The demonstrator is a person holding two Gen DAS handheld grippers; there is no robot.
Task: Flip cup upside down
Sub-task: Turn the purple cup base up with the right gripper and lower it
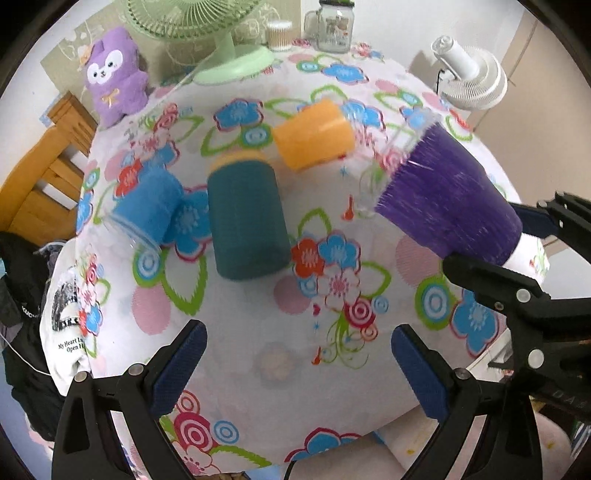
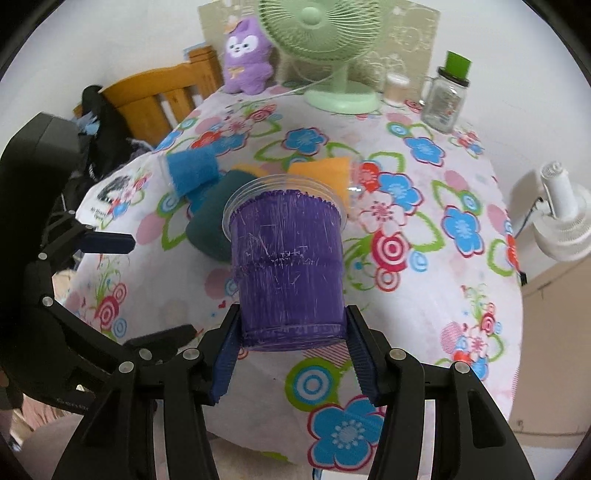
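Note:
My right gripper (image 2: 291, 332) is shut on a purple cup (image 2: 286, 269) near its base and holds it tilted above the floral table, its clear rim pointing away from me. The same purple cup (image 1: 447, 199) shows in the left wrist view at the right, held by the right gripper (image 1: 517, 251). My left gripper (image 1: 295, 354) is open and empty above the table's near edge. A dark teal cup (image 1: 247, 218), a blue cup (image 1: 147, 206) and an orange cup (image 1: 314, 136) lie on their sides on the table.
The floral tablecloth (image 1: 258, 332) covers the table. At the back stand a green fan (image 1: 229, 55), a purple plush toy (image 1: 114, 77), a glass jar mug (image 1: 334, 26) and a cotton-swab tub (image 1: 279, 35). A white fan (image 1: 469, 77) sits at right, a wooden chair (image 1: 48, 166) at left.

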